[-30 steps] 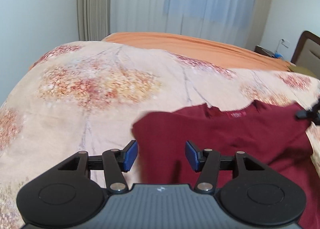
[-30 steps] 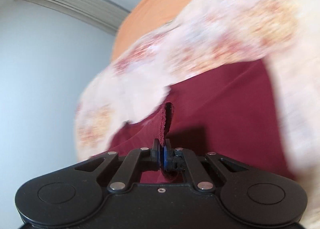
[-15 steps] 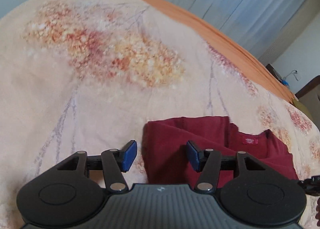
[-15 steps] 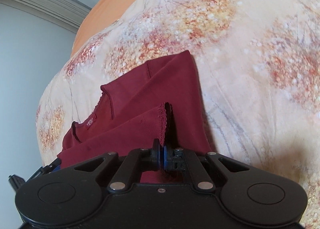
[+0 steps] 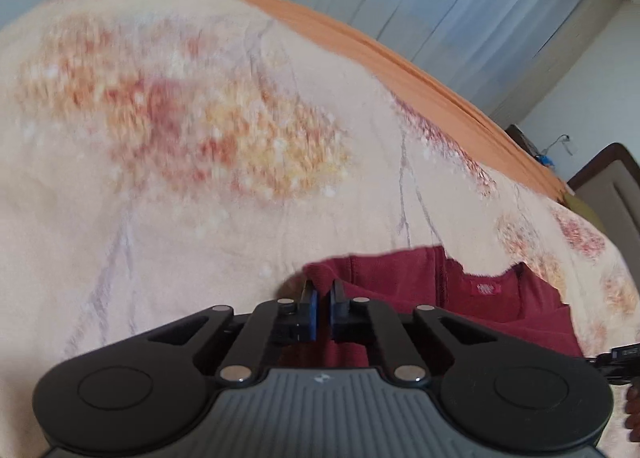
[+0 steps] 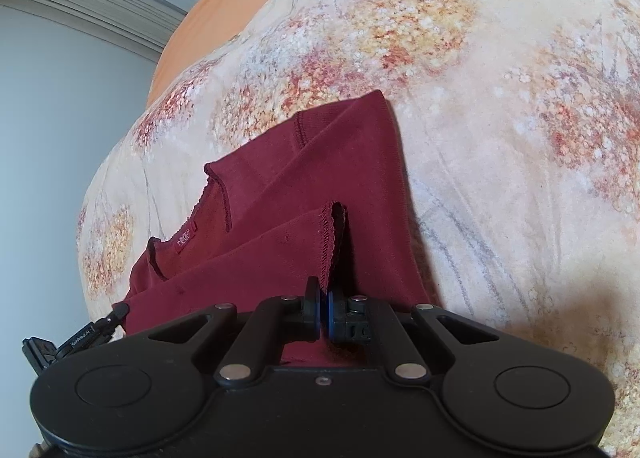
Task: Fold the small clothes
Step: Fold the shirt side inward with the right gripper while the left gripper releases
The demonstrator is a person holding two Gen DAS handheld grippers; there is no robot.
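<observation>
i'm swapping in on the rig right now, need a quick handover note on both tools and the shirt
Left tool: nearly shut at a corner of the dark red knit shirt; whether it grips the cloth is unclear.
Right tool: shut on the shirt's scalloped hem edge, lifted.
The shirt lies partly folded on the floral peach bedspread, neck label showing.
Left: lay the held edge down and finish the fold.

Dark red top [image 6: 280,186], cream orange-floral bedspread [image 6: 500,106], black tools
</observation>
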